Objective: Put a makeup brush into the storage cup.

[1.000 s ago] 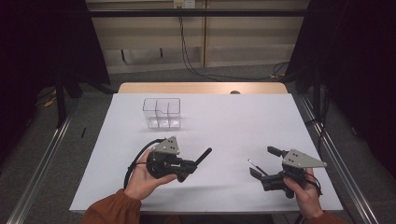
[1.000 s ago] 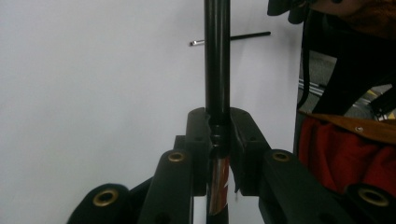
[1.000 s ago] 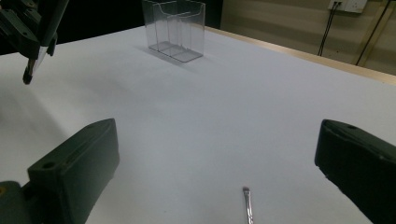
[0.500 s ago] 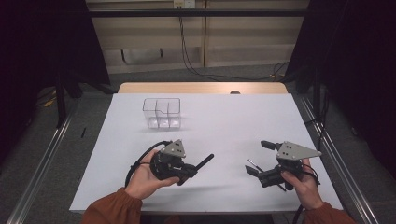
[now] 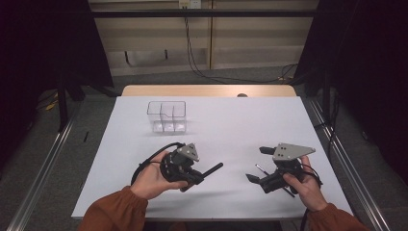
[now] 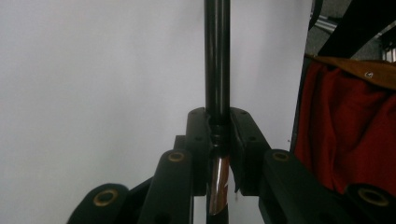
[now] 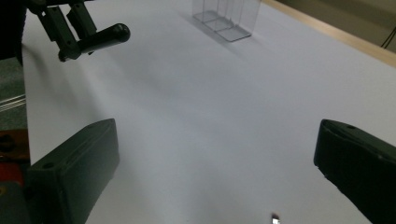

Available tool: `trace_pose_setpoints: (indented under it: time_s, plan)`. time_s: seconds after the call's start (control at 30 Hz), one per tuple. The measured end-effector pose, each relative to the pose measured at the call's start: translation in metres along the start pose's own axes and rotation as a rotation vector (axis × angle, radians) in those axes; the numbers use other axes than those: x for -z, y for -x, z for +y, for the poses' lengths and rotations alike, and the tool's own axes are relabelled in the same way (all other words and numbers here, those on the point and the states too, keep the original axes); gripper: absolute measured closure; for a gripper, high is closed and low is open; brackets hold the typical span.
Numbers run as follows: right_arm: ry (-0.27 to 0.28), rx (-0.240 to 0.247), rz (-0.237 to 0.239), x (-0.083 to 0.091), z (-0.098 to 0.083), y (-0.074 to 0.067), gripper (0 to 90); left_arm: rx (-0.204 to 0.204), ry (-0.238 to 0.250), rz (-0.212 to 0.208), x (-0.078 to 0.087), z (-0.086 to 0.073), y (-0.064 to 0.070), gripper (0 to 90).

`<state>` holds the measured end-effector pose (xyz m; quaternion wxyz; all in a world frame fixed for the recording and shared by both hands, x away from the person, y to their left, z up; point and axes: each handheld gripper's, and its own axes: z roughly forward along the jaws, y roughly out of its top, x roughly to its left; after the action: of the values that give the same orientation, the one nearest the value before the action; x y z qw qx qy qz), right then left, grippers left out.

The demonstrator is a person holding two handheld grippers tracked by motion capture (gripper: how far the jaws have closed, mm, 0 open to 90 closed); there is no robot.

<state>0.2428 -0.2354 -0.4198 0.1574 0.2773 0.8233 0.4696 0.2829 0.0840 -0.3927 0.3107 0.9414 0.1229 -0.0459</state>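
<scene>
High view: the left hand-held gripper (image 5: 195, 173) is clamped tight on a black pen (image 5: 210, 170), which juts out toward the middle of the white counter (image 5: 231, 125). The right hand-held gripper (image 5: 260, 166) hovers just above the counter, jaws spread wide and empty, beside a thin dark rod (image 5: 262, 170) lying there.

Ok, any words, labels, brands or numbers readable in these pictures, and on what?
None can be read. The black pen, the clear box, the white table and the grey plate on the right claw bear no writing that shows.
</scene>
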Motion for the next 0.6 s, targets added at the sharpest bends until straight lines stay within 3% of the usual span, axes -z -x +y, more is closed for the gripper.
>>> trace_pose_setpoints:
  time_s: [0.13, 0.23, 0.37, 0.6]
  plan:
    - [-0.072, 0.021, 0.043, -0.011, 0.002, -0.004, 0.0, -0.010, -0.038, -0.005, -0.002, 0.003, 0.000, 79.1]
    - [-0.126, 0.015, 0.103, -0.016, 0.007, -0.005, 0.9, -0.009, -0.056, -0.001, -0.003, 0.005, -0.003, 79.1]
    - [-0.151, 0.027, 0.117, -0.019, 0.016, -0.005, 0.9, -0.026, -0.090, -0.005, -0.007, 0.006, -0.005, 79.1]
    - [-0.234, 0.062, 0.187, -0.027, 0.027, 0.001, 1.1, -0.032, -0.131, -0.005, -0.009, 0.012, -0.005, 79.1]
